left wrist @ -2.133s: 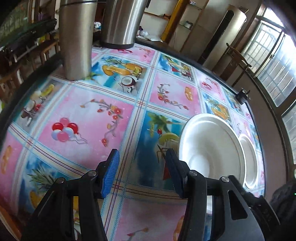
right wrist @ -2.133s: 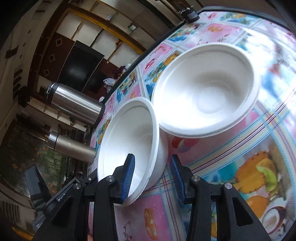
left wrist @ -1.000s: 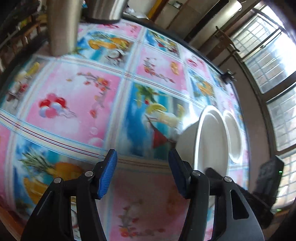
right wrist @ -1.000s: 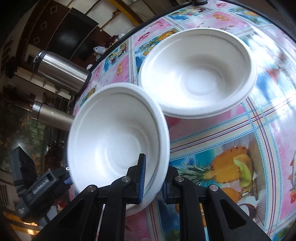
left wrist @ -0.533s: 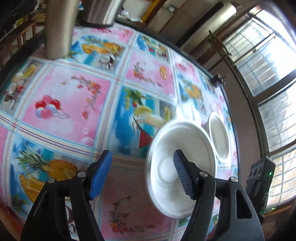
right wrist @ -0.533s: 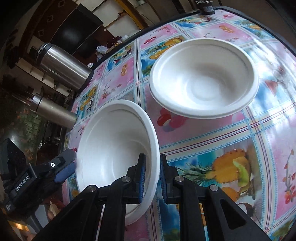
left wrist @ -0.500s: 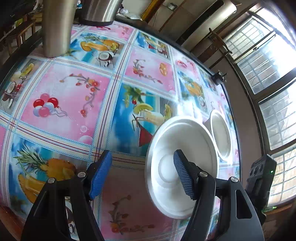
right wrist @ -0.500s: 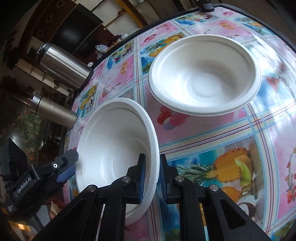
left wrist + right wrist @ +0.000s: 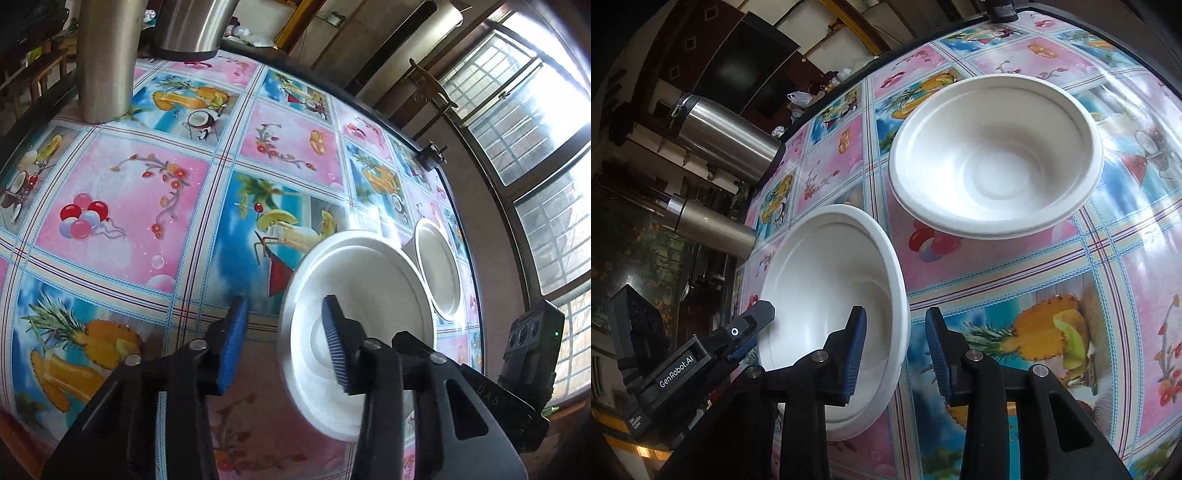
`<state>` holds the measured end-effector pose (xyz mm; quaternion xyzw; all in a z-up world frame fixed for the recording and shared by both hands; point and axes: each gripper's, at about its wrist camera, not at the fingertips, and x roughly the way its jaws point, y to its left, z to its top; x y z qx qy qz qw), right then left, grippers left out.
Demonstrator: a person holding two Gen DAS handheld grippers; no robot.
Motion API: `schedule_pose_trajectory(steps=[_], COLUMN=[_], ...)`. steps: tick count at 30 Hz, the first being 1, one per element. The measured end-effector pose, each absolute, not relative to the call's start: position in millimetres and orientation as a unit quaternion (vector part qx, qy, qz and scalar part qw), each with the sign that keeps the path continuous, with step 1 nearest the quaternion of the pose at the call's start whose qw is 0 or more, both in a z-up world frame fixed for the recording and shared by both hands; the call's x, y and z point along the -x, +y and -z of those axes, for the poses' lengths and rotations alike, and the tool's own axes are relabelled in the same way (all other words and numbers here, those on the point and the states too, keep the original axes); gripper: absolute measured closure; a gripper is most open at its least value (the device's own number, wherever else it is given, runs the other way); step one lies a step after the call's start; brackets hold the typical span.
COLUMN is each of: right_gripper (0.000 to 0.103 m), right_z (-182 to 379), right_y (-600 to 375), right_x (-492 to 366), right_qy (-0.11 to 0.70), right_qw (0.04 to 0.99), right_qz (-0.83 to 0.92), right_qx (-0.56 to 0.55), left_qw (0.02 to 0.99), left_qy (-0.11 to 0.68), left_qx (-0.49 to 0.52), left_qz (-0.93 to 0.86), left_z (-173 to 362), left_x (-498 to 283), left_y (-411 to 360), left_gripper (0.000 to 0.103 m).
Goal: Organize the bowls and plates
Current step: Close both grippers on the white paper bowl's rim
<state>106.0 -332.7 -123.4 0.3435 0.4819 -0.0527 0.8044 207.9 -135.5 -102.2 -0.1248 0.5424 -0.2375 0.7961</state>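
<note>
Left claw [image 9: 282, 345] partly hiding bowl [image 9: 354, 321]

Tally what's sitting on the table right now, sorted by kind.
White bowls: 2, the near bowl and the far bowl.
Steel flasks: 2, the wide flask and the slim flask.
Small black device at the far table edge: 1.
Total: 5.

Fruit-print table [image 9: 1015, 280] with two white bowls [image 9: 993, 162], two steel flasks [image 9: 727, 136].
</note>
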Motion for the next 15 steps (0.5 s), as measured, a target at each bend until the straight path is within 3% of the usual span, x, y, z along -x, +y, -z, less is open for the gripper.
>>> schedule_pose_trajectory(steps=[3, 12, 15], right_gripper=[0.065, 0.065, 0.083], right_z=[122, 119, 117], right_y=[-334, -337, -337], right_x=[-103, -98, -95], right_qy=[0.481, 0.478, 0.472], right_qw=[0.806, 0.811, 0.816], right_qz=[0.055, 0.074, 0.083], right_qx=[-0.342, -0.330, -0.323], left_qw=[0.799, 0.802, 0.800], left_qy=[0.539, 0.540, 0.540], left_qx=[0.112, 0.107, 0.106], left_qz=[0.240, 0.232, 0.237], left_z=[102, 106, 106], left_x=[-206, -207, -205], left_y=[-140, -140, -141], left_gripper=[0.083, 0.093, 0.094])
